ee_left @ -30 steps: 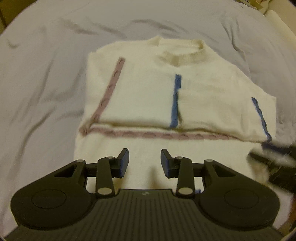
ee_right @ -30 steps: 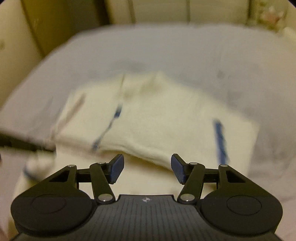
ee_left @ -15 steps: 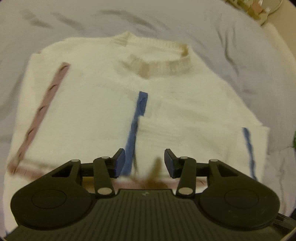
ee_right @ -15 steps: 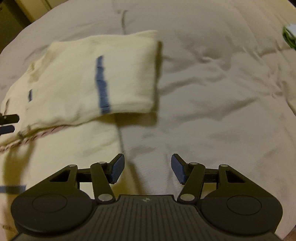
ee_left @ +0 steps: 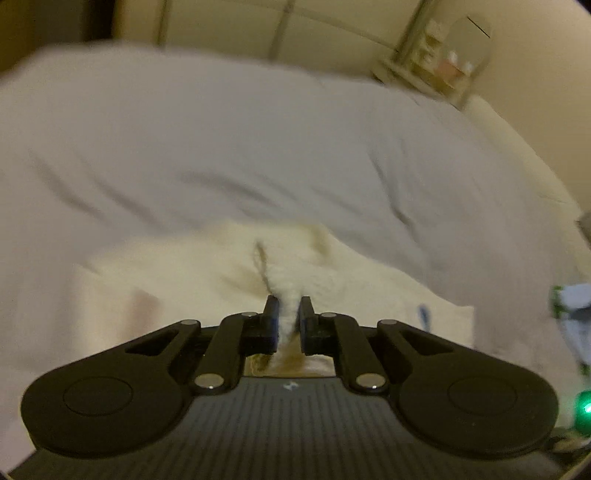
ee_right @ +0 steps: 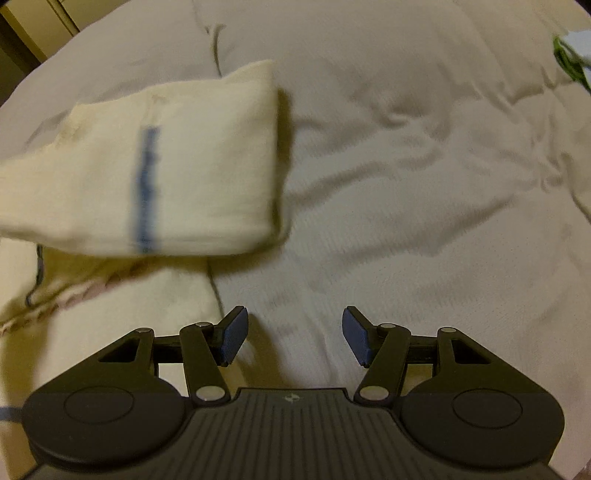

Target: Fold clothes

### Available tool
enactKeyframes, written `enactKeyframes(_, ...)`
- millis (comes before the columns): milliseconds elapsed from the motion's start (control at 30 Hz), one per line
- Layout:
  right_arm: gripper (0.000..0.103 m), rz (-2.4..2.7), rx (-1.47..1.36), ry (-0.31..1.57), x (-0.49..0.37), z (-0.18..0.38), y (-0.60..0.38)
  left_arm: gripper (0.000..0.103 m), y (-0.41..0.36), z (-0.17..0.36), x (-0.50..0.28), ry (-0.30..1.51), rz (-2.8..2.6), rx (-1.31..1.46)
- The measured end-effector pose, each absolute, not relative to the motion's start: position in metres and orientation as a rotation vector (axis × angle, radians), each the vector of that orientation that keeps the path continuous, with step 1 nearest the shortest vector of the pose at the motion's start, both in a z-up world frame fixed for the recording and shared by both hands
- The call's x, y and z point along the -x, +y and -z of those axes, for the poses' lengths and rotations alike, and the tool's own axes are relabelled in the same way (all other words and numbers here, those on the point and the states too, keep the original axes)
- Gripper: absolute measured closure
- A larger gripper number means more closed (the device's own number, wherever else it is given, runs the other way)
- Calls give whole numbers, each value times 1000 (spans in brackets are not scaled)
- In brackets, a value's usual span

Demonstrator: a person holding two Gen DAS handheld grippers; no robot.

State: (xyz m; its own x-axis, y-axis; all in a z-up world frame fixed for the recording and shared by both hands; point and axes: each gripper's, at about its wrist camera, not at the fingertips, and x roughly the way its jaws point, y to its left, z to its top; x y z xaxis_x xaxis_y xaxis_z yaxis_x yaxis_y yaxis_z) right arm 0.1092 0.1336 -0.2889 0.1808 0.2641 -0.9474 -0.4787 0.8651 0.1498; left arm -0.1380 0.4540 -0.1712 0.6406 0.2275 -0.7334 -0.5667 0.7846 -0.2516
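Observation:
A cream knit sweater (ee_left: 192,273) with blue and pink cable stripes lies partly folded on the pale bedsheet (ee_left: 221,147). My left gripper (ee_left: 289,304) has its jaws closing, and a raised ridge of the sweater's cream fabric is pinched between the pads. In the right wrist view the folded upper part of the sweater (ee_right: 203,155) shows a blue stripe (ee_right: 146,192) and hangs blurred over the lower layer with pink trim (ee_right: 74,291). My right gripper (ee_right: 295,328) stands open over the bare bedsheet (ee_right: 424,184), just right of the sweater's edge, with nothing between its fingers.
Pale panelled doors (ee_left: 258,33) stand behind the bed. A small shelf with bottles (ee_left: 439,66) sits at the back right. A light blue and green item (ee_left: 570,306) lies at the bed's right side, also seen as the item (ee_right: 569,48) at the top right.
My left gripper has shut on a ridge of the sweater and lifted, tilting its view up toward the wall. The sweater's folded part has shifted in the right wrist view. The right gripper stays open.

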Motion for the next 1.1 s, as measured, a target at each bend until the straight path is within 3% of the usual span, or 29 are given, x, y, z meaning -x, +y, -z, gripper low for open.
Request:
enactKeyframes(67,44,-542,204,1272,-109,286,142,95,475,172,160,773,-550,458)
enactKeyframes(267,44,-597,277,1241,-101,287,172,95,497,242,180,985,-595,432)
enactKeyframes(467,46,-682,364,1146,-90,276,193,95,498,241,173,906,-634,394)
enactKeyframes(633,60,-712,529,1117,-85,291,217,88,498,279,167,1078,-616,296)
enactKeyframes(700,61,-663,544,1178,-91,303,218,84,496,283,171,1098,-638,263)
enactKeyframes(833,60,-654,472,1191,-97,285,207,86,504,254,188,1010,-716,357)
enactKeyframes(967,60,-689,395,1115,-98,261,205,88,501,229,196,919,-691,432)
enactKeyframes(1100,60,-787,308,1026,-100,255,223,86,484,245,161,974,-606,314)
